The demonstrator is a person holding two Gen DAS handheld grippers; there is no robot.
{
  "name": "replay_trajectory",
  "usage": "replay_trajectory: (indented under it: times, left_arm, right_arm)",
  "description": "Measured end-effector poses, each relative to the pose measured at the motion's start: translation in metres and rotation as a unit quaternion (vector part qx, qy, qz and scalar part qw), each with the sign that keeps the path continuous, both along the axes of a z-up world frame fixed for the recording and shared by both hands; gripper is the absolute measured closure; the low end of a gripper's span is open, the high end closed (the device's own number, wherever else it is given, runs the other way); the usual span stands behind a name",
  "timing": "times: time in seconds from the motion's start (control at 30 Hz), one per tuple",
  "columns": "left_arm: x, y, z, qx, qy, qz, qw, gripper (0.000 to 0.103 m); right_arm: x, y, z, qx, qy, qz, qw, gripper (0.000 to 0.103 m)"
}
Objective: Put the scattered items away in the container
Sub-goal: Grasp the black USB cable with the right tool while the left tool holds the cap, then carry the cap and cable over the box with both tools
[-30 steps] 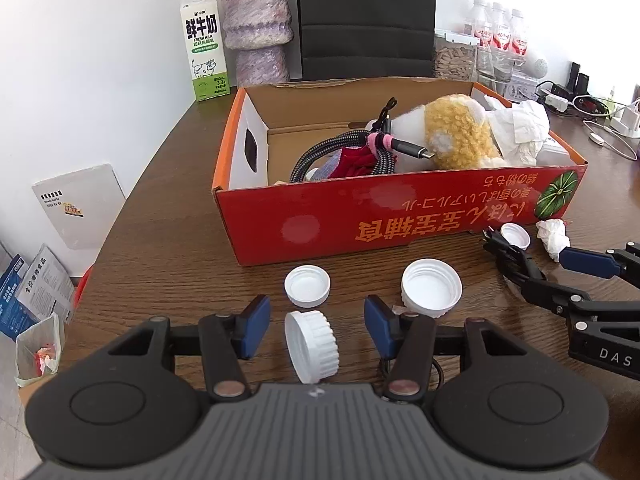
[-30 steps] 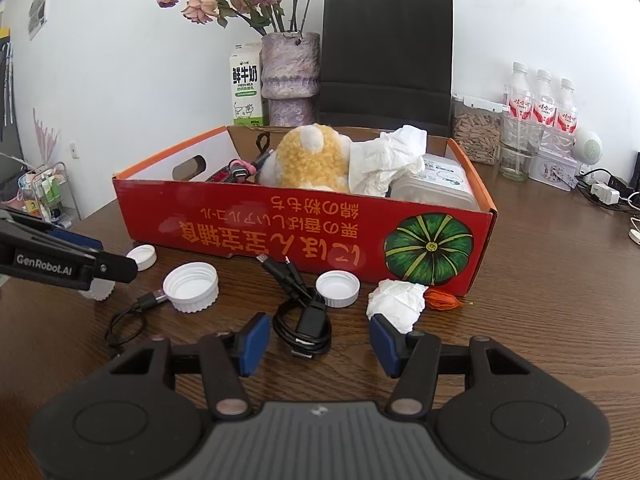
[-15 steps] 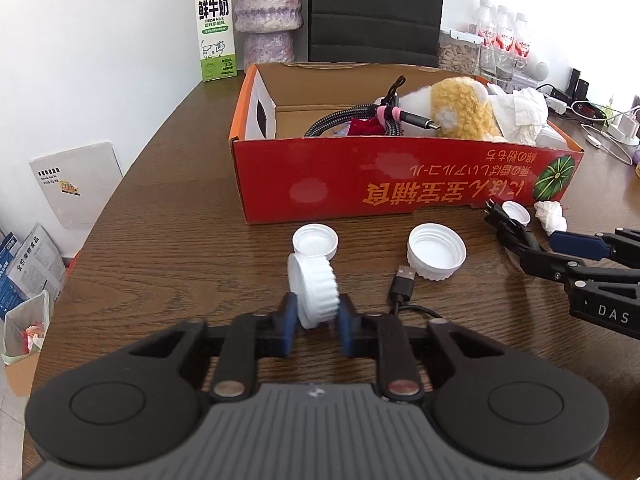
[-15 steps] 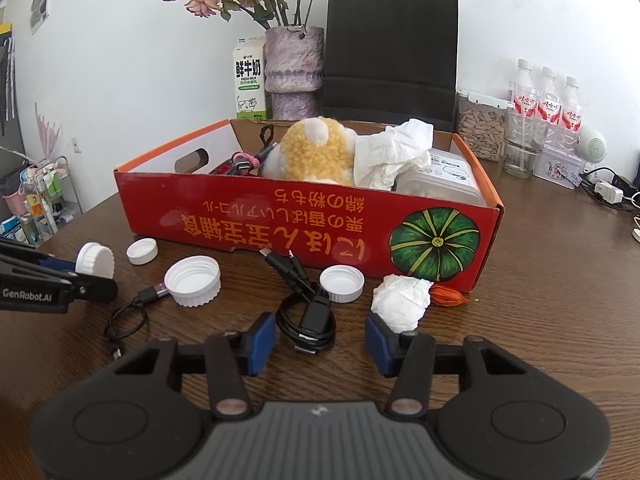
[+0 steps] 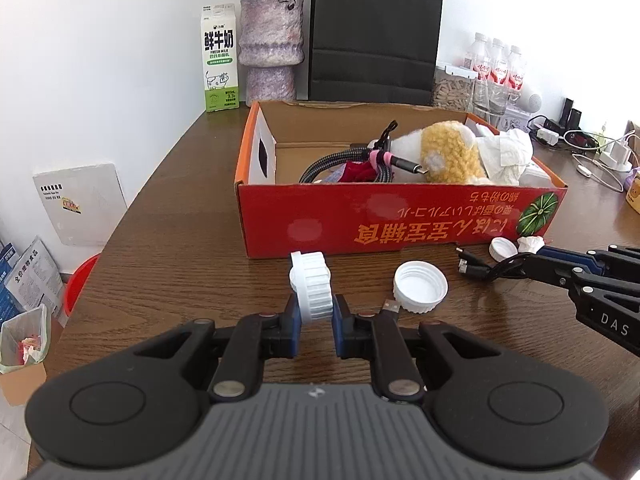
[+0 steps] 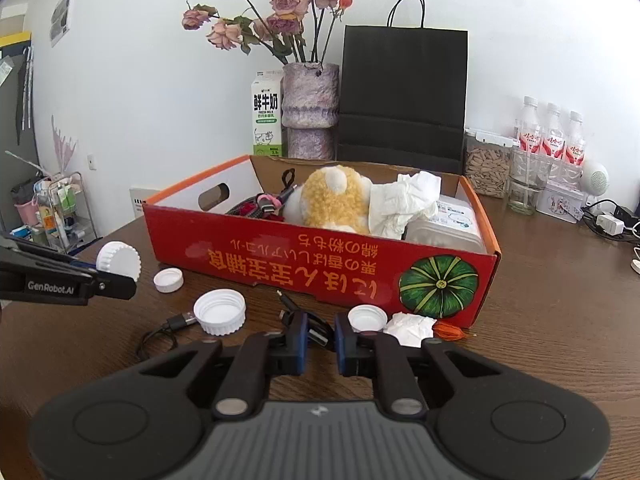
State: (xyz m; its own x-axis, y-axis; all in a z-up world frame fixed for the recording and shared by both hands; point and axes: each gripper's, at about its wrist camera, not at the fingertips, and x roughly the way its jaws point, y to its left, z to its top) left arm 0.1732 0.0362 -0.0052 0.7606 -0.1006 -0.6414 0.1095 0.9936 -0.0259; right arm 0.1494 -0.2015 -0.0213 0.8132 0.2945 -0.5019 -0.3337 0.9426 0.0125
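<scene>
Four white caps: one ridged cap (image 5: 313, 288), one wide open cap (image 5: 420, 286), two small caps (image 6: 168, 280) (image 6: 367, 318). One black cable (image 6: 316, 330), one crumpled tissue (image 6: 412, 327) on the table (image 6: 560, 320), one red cardboard box (image 6: 320, 256), three water bottles (image 6: 552, 140).

Plain white wall (image 6: 152, 80) behind, evenly daylit. Dark brown wood-grain worktop (image 5: 180, 216) with a rounded left edge. Against the wall stand a mottled purple ceramic vase (image 6: 310, 108) of dried pink roses (image 6: 264, 20), a white and green milk carton (image 5: 219, 58) and a matt black paper carrier bag (image 6: 402, 96). At far right, three clear red-labelled bottles (image 6: 552, 140). Wire rack of small goods (image 6: 56, 208) at left. Red bucket (image 5: 80, 284) on the floor beside the worktop.
</scene>
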Motion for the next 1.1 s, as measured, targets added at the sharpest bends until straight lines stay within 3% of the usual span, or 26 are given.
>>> replay_trajectory:
  times: [0.07,0.1,0.13,0.4,0.47,0.53,0.57,0.6,0.77,0.8,1.1]
  left_arm:
    - [-0.001,-0.002,0.005,0.000,-0.010,-0.002,0.9999,0.087]
    - [-0.002,-0.003,0.007,0.000,-0.014,-0.003,0.9999,0.087]
    - [-0.002,-0.004,0.009,-0.001,-0.018,-0.003,0.9998,0.087]
    - [0.000,-0.012,0.016,-0.008,-0.031,-0.014,0.9994,0.087]
    - [-0.001,-0.012,0.014,-0.010,-0.032,-0.016,0.9993,0.087]
    - [-0.004,-0.011,0.011,-0.013,-0.030,-0.014,0.9994,0.087]
    - [-0.006,-0.009,0.008,-0.018,-0.028,-0.013,0.9994,0.087]
    - [-0.008,-0.008,0.006,-0.021,-0.026,-0.012,0.9994,0.087]
    - [-0.019,-0.004,0.003,-0.026,-0.034,-0.010,0.9990,0.087]
    - [-0.021,-0.004,0.004,-0.025,-0.038,-0.011,0.9989,0.087]
    - [-0.015,-0.006,0.021,-0.027,-0.073,-0.010,0.9969,0.087]
  right_arm:
    - [-0.002,-0.001,0.005,0.004,-0.009,0.002,1.000,0.093]
    - [-0.002,-0.002,0.007,0.006,-0.012,0.002,1.000,0.101]
    - [-0.002,-0.003,0.009,0.010,-0.015,0.003,1.000,0.103]
    - [-0.001,-0.004,0.020,0.016,-0.022,0.011,1.000,0.102]
    - [-0.001,-0.004,0.016,0.023,-0.001,0.032,0.999,0.092]
    - [-0.006,-0.001,0.009,0.013,0.015,0.052,0.998,0.064]
    - [-0.008,0.001,0.004,0.006,0.020,0.059,0.998,0.044]
    - [-0.010,0.003,0.000,-0.002,0.023,0.063,0.998,0.037]
    - [-0.007,0.017,-0.026,-0.039,0.062,0.078,0.994,0.040]
    - [-0.009,0.016,-0.026,-0.033,0.059,0.081,0.994,0.056]
    - [-0.017,0.009,-0.004,-0.020,0.008,0.065,0.998,0.056]
